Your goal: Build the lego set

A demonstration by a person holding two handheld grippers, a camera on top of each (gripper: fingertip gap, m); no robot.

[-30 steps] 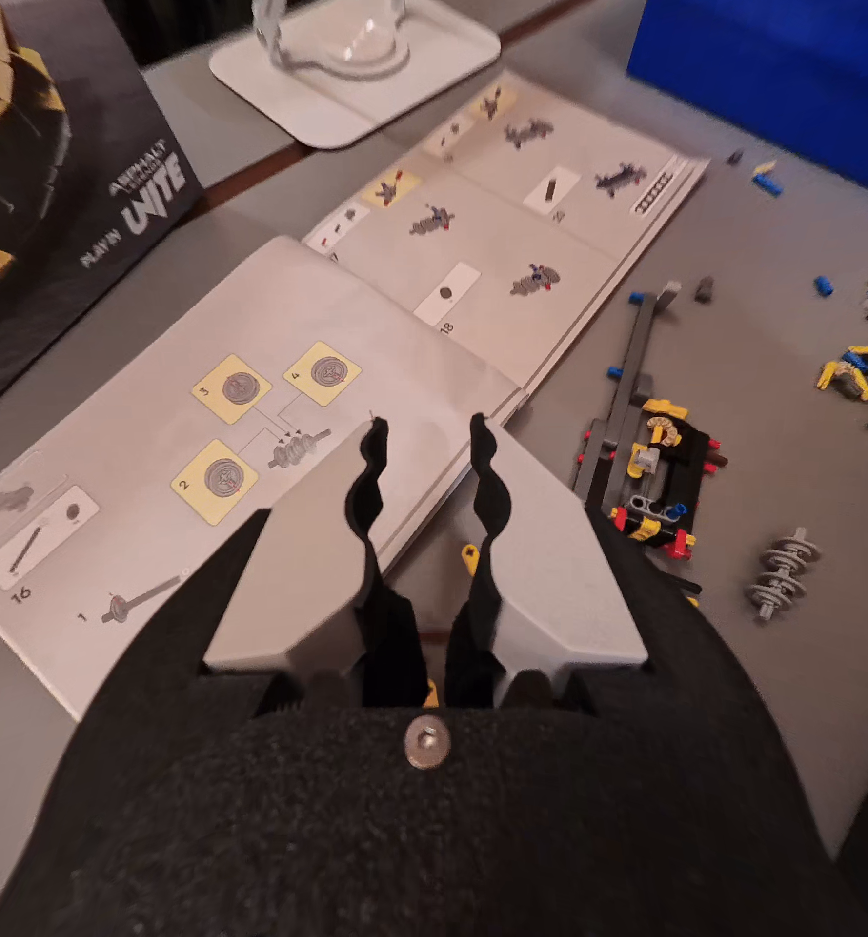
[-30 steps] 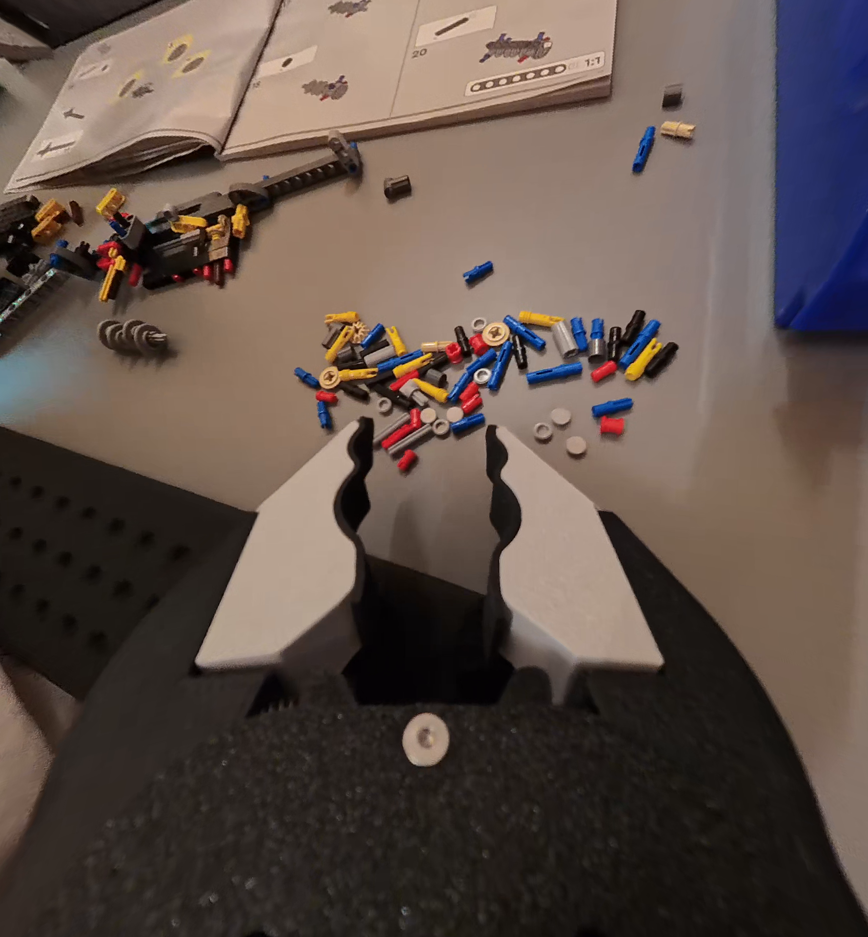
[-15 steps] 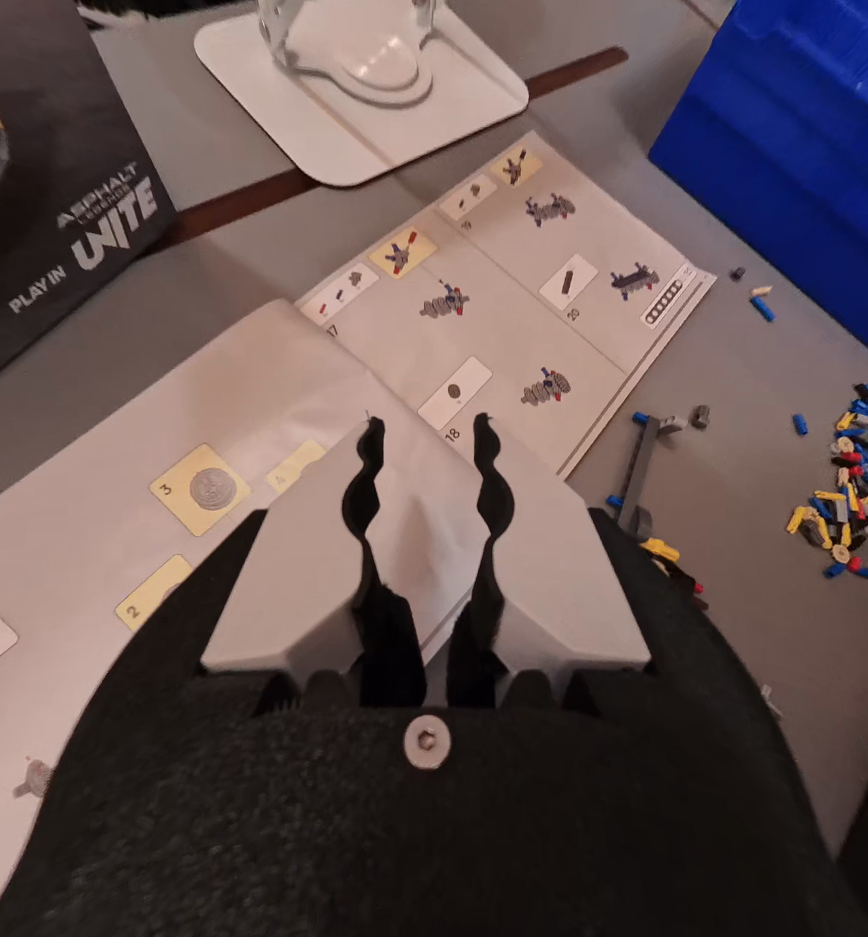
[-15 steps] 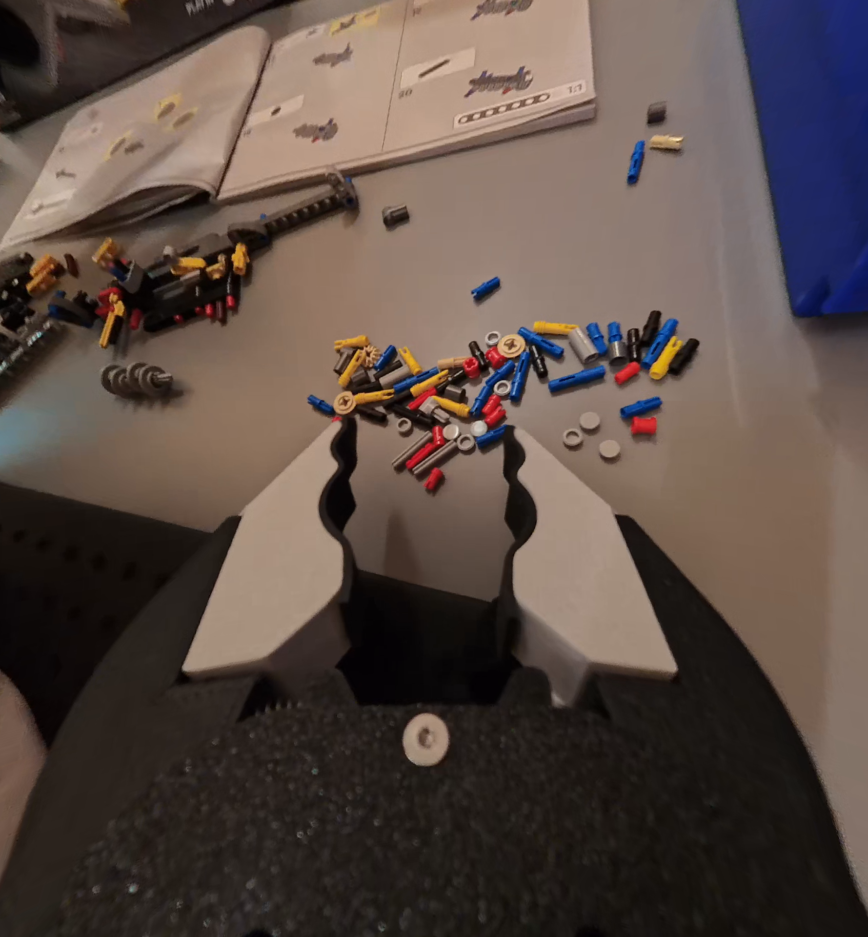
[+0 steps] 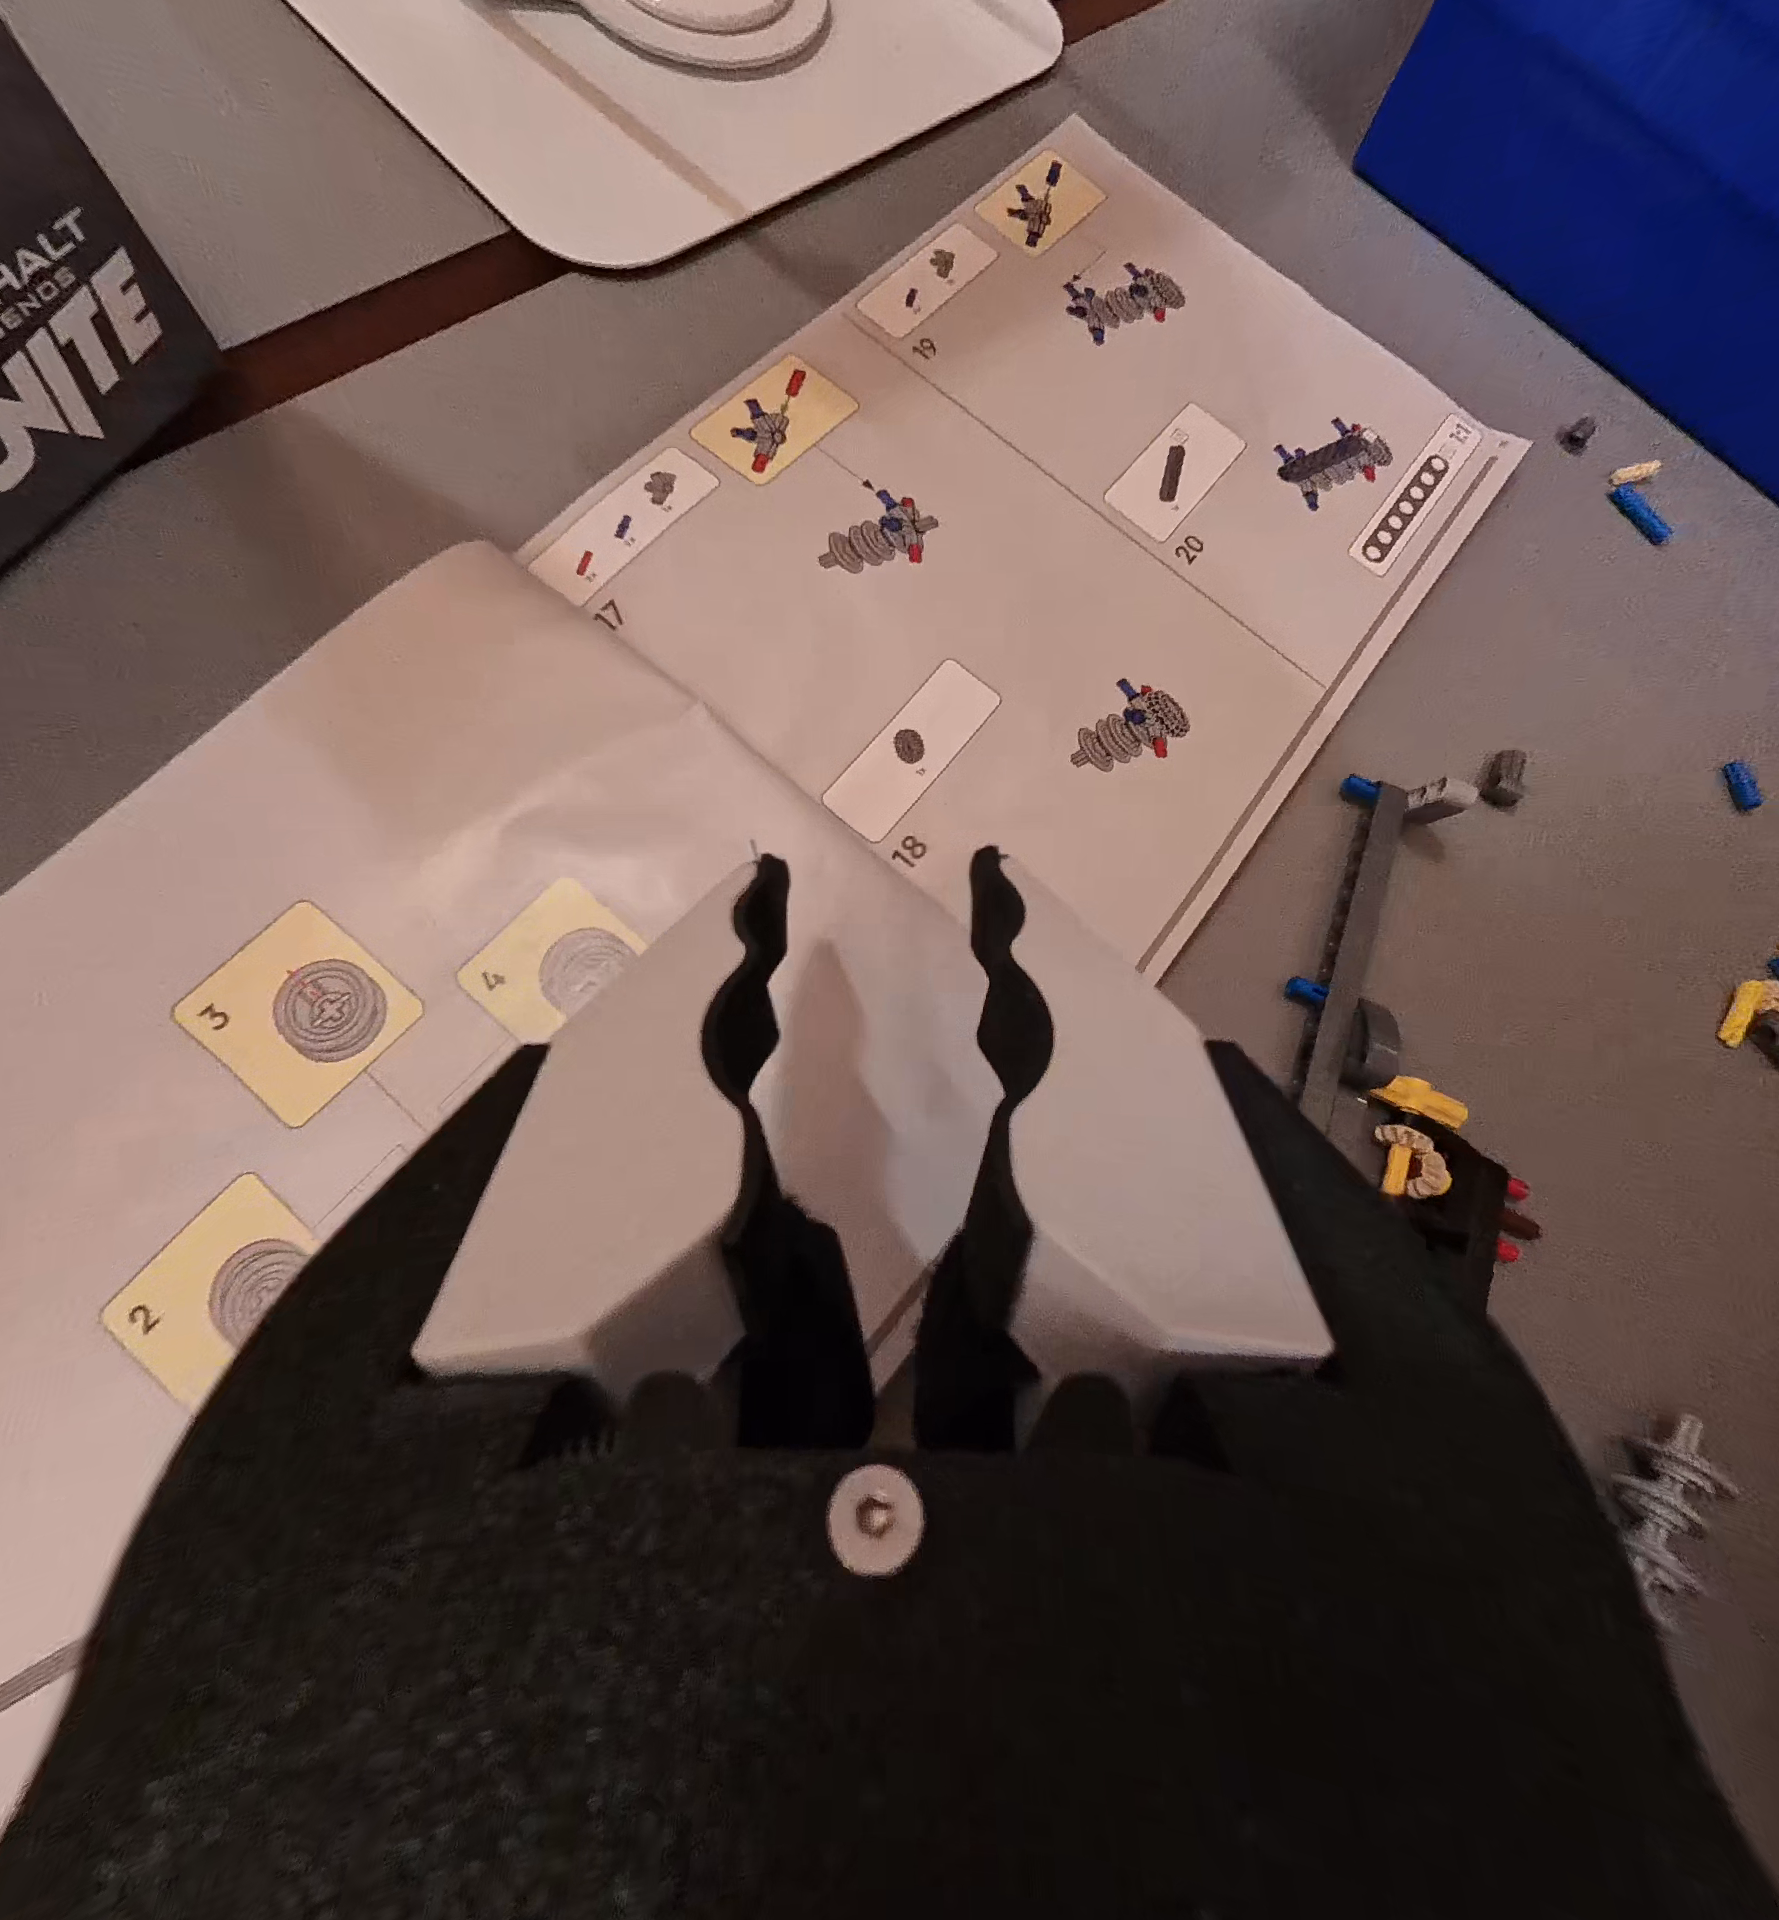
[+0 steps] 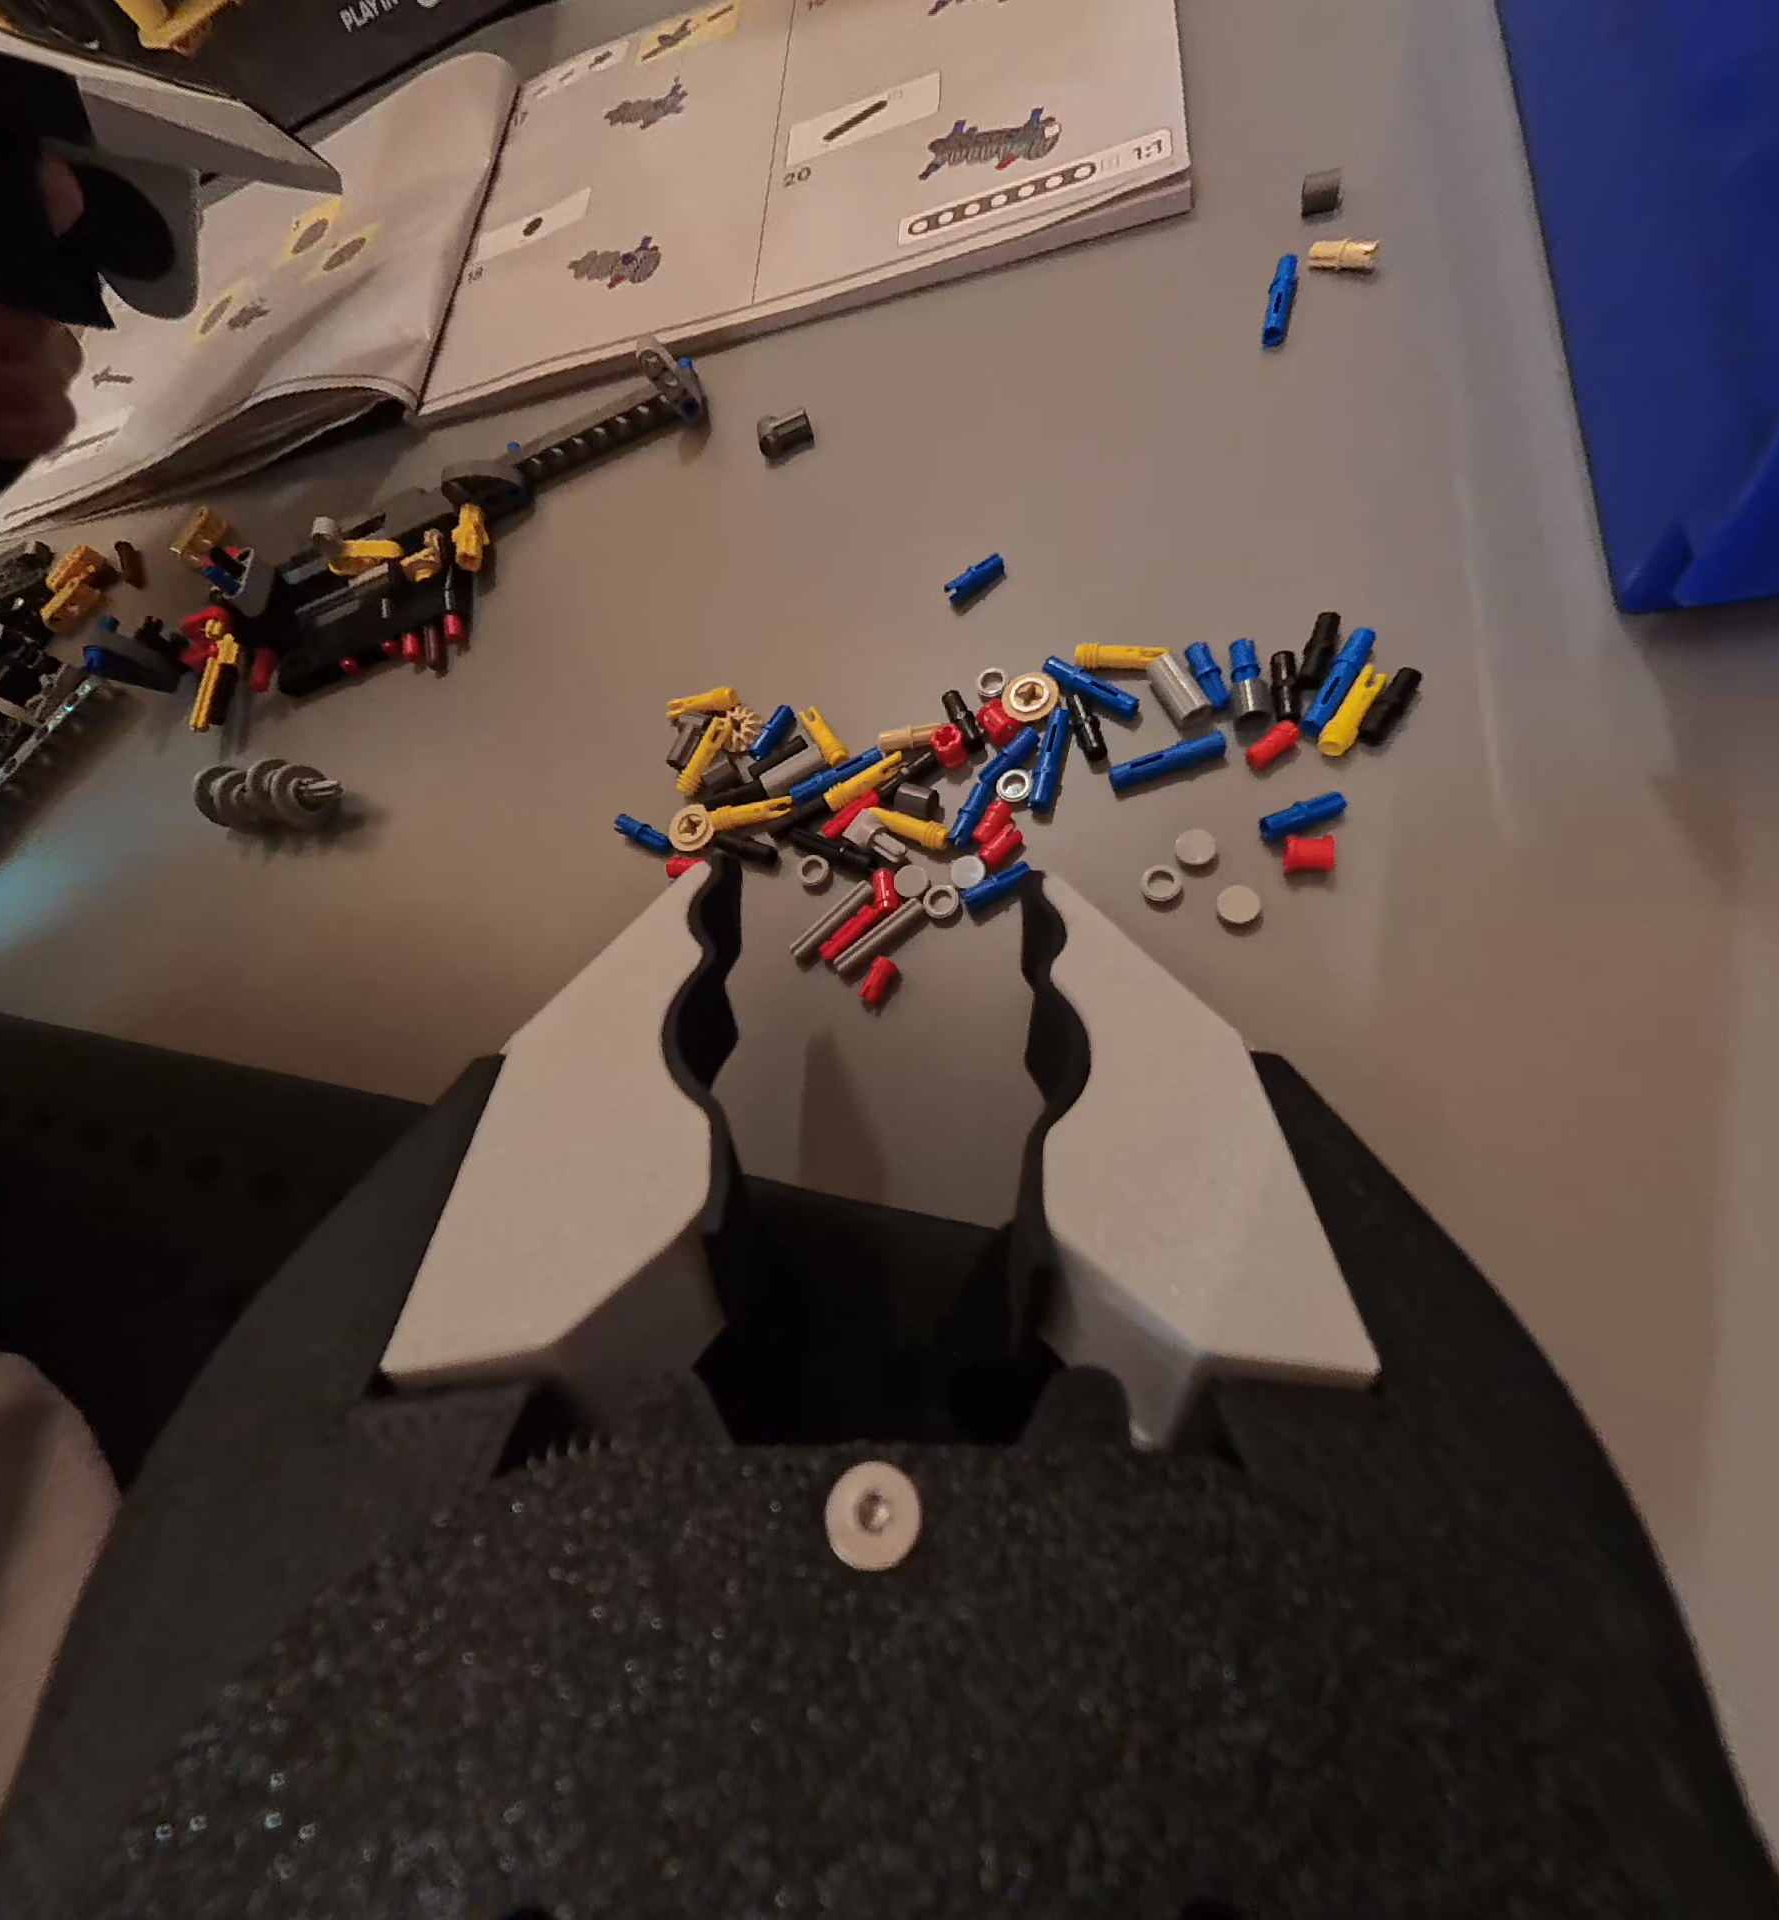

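Both claws are empty with their jaws apart: my left claw (image 5: 874, 862) hangs over the open instruction booklet (image 5: 968, 582), and my right claw (image 6: 880, 883) hovers low at the near edge of the loose pile of pins and bushes (image 6: 1020, 769) on the grey surface (image 6: 1384, 1039). As I judge it, the step in hand is picking the next small part out of that pile while the left side checks the page.

The lego set itself is spread out. A part-built black and yellow chassis (image 6: 345, 592) lies to the left of the pile, just below the booklet, with a long grey beam (image 6: 594, 436) running from it toward the page edge. A small grey stack of gears on an axle (image 6: 267, 795) sits apart, between chassis and pile; it looks like the sub-assembly drawn on the open page. A blue bin (image 6: 1695, 260) stands at the far right.

To do this well, I would settle on one piece before closing. Nearest my right claw are a few grey axles and red pins (image 6: 859, 925) lying side by side and touching, so a wide grip would likely catch several. I would come down with the jaws across a single pin's length, narrowed first, and take one from the edge of the pile. Round parts may roll or squirt out, so close slowly and lift straight. Stray pieces such as the blue pin (image 6: 973, 578) lying alone are easier targets if they match the page.
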